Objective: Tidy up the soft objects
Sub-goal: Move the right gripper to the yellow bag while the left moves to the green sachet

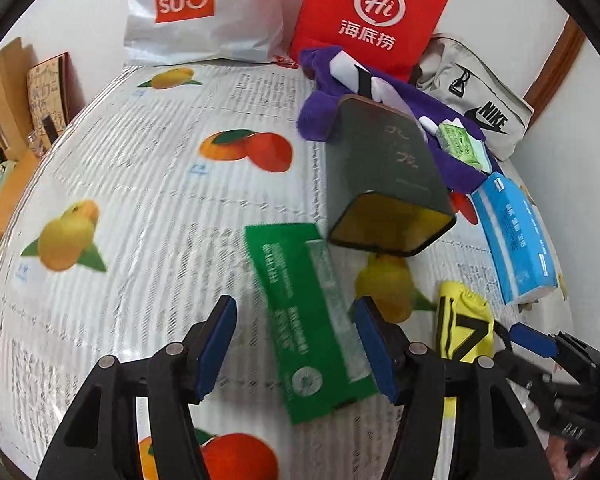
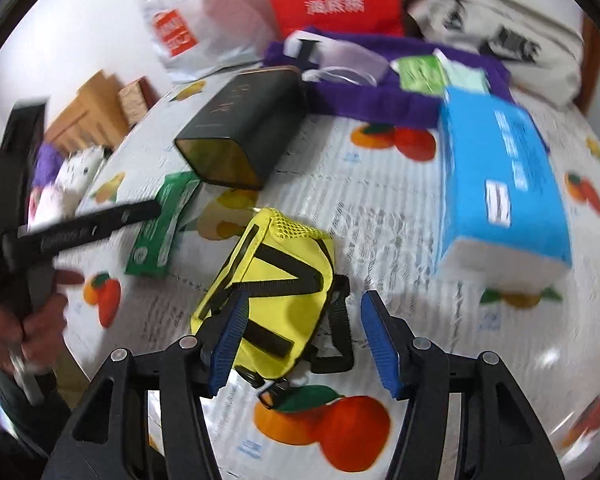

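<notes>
Yellow fabric pouch (image 2: 274, 304) with black stripes, lying on the fruit-print bench (image 2: 380, 216) at lower centre of the right wrist view, long axis running from upper right down to lower left of that frame. Directly ahead of the right gripper (image 2: 306, 340), jaws parted, nothing pinched; left pad over the pouch's lower corner, right pad clear of it over the black strap (image 2: 340, 340) (contact too blurred to settle). Seen also at lower right of the left wrist view, beside the other tool.

Green flat packet (image 1: 308, 320) lying lengthwise up the lower middle of the left wrist view, ahead of the left gripper (image 1: 296, 348), jaws likewise parted and empty; packet nearer the right pad, so off centre between them.

Further out: dark tin (image 1: 384, 176) tipped on its side just above the packet, open mouth facing the camera; blue tissue pack (image 1: 516, 236) at right; purple plush cloth (image 1: 452, 156) behind. Along the back, white shopping bag (image 1: 204, 12), red paper bag (image 1: 372, 16), grey pouch (image 1: 476, 96).

Judged: right hand nearer the pouch, left hand nearer the packet.
</notes>
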